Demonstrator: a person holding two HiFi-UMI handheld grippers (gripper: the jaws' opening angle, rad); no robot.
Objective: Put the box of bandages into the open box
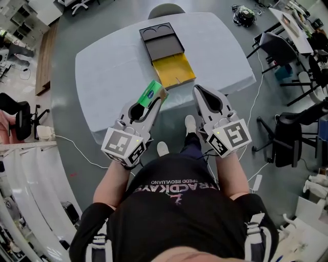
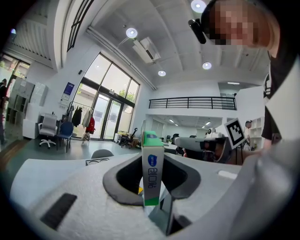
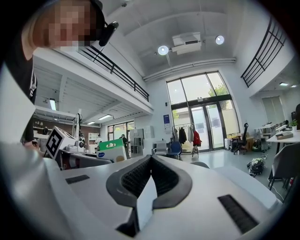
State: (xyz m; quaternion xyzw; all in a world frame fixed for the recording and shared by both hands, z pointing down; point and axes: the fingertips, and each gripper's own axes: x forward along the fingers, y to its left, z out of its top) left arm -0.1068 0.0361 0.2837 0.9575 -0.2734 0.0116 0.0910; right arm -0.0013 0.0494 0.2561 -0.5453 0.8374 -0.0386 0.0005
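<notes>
The box of bandages (image 1: pixel 153 94) is green and white with a blue logo. It stands on edge between the jaws of my left gripper (image 1: pixel 155 100), which is shut on it, just above the near edge of the table (image 1: pixel 113 66). In the left gripper view the bandage box (image 2: pixel 152 171) stands upright in the left gripper (image 2: pixel 153 190). The open box (image 1: pixel 176 72), with a yellow inside and a black lid part (image 1: pixel 161 38), lies on the table just beyond. My right gripper (image 1: pixel 199 90) hovers to the right with nothing in it; its jaws (image 3: pixel 150 161) meet at the tips.
A grey chair (image 1: pixel 166 9) stands at the table's far side. Office chairs (image 1: pixel 277 43) and desks crowd the right, and cables (image 1: pixel 77 148) run over the floor. Beyond my right gripper the left gripper (image 3: pixel 77 160) and the bandage box (image 3: pixel 111 150) show.
</notes>
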